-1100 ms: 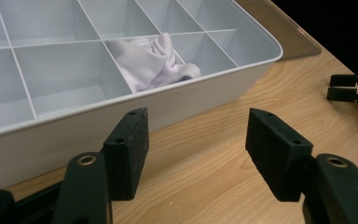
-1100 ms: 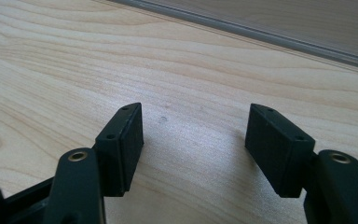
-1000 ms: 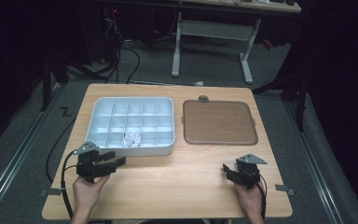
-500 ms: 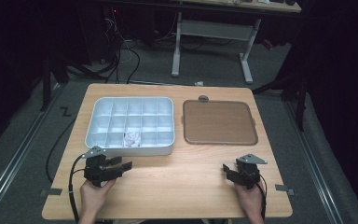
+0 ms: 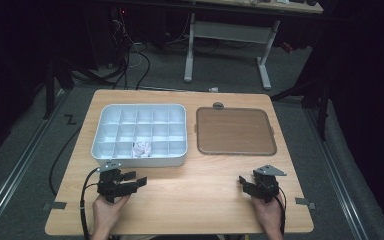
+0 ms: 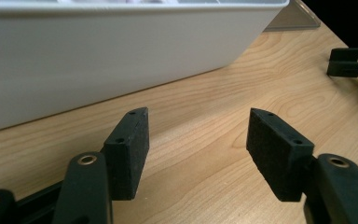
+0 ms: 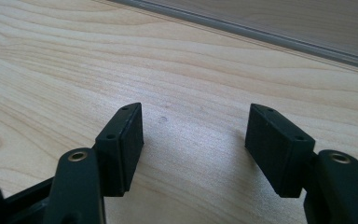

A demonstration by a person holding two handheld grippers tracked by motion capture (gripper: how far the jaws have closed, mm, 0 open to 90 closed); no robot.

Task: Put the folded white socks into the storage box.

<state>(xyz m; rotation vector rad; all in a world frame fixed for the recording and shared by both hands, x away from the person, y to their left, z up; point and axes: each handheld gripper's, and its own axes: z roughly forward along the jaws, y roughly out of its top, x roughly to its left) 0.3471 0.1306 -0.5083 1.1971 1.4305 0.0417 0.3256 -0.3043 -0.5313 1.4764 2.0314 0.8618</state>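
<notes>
You hold two black two-jaw grippers low over a pale wooden table (image 5: 190, 200) with a smooth, wavy grain, both near its front edge. Your left gripper (image 5: 139, 181) sits toward the front left corner, just in front of a white plastic tray (image 5: 180, 159) with rounded corners, divided into a grid of small square compartments. Its jaws stand wide apart with nothing between them, only bare wood; the flat rectangular pads (image 6: 129, 149) look matte and finely grained. A crumpled white wad (image 5: 141, 148) lies in a front-row compartment of the tray, near the middle. Your right gripper (image 5: 243, 182) rests toward the front right corner, its jaws likewise spread wide and empty. Beyond it lies a flat brown rectangular tray (image 5: 235, 131) with a thin grey rim, right of the white one.
</notes>
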